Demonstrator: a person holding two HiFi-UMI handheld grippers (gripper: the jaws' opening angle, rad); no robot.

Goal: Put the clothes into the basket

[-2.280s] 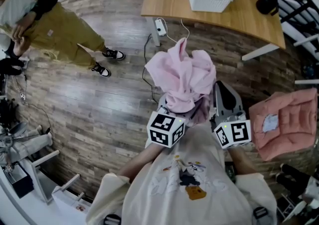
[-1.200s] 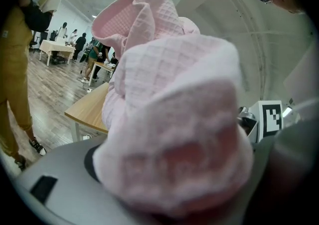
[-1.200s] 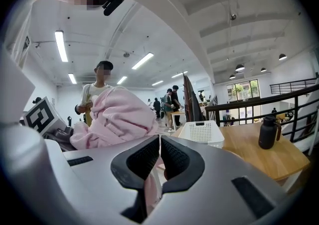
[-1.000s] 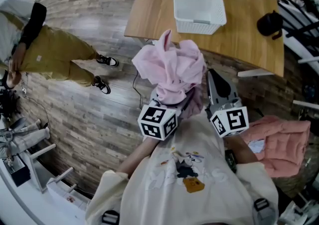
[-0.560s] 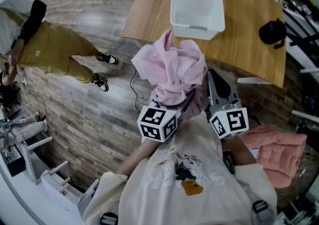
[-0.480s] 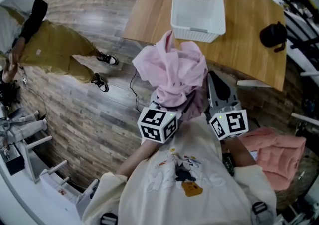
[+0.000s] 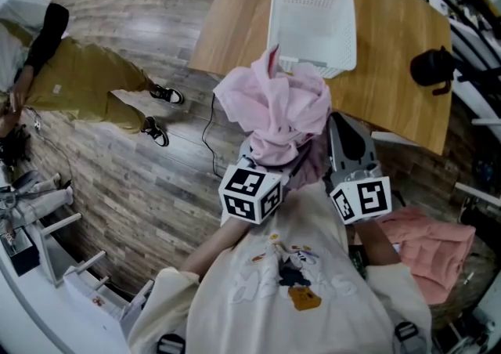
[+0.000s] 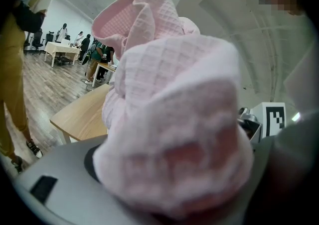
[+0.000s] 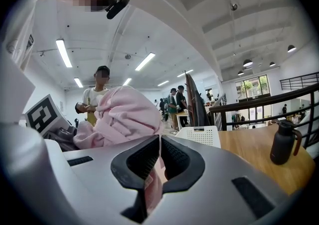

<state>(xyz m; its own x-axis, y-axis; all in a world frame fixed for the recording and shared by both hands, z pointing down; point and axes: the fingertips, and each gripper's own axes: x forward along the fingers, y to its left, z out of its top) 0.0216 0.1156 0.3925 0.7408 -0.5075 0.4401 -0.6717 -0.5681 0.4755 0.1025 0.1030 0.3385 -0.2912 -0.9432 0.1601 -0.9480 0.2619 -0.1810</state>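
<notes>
My left tool [image 7: 266,168] and right tool [image 9: 158,142] both clamp the garment [image 7: 275,113], held up beside the worktop [image 7: 391,55]. The basket [image 7: 311,19] is empty, so the drop remains.

Overhead camera, two low ones
Head view looks steeply down, white basket [image 7: 313,19] at 12 o'clock; left gripper view crowds the pink garment [image 8: 169,134]; right gripper view, level, shares both.

Grey wood-plank floor [image 7: 117,180] runs under a light wooden table [image 7: 391,70] (strip lights [image 9: 64,53] line the white ceiling).
</notes>
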